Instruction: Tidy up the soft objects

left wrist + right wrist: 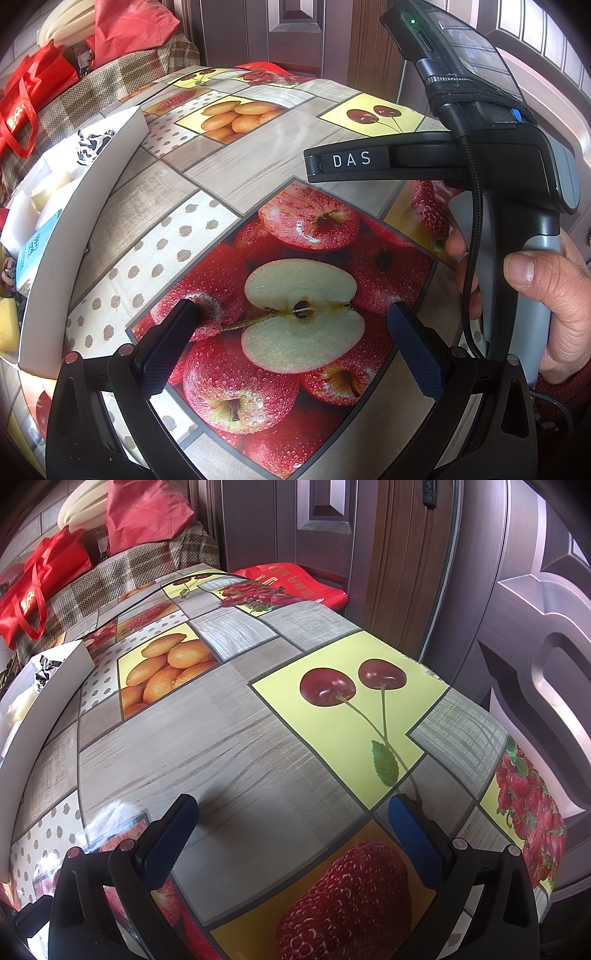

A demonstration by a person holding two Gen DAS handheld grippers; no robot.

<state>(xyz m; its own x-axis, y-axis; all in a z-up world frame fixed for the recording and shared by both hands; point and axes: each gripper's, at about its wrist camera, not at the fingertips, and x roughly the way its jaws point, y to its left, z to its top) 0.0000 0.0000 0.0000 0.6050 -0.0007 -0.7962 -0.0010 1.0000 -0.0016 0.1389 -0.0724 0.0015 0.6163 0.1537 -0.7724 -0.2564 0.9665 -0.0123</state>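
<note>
A white box stands at the table's left side and holds several soft things: a black-and-white patterned cloth, white foam pieces, a light blue packet and a yellow sponge. My left gripper hovers open over the printed apples, with nothing between its fingers. The right gripper is open too, above bare tablecloth, and empty. In the left wrist view the right gripper's body shows side-on, held by a hand. The box's far end appears in the right wrist view.
A fruit-print oilcloth covers the table. Behind it are a plaid cushion, red bags and a red cloth. A dark wooden door stands close behind and right. The table's right edge drops off near it.
</note>
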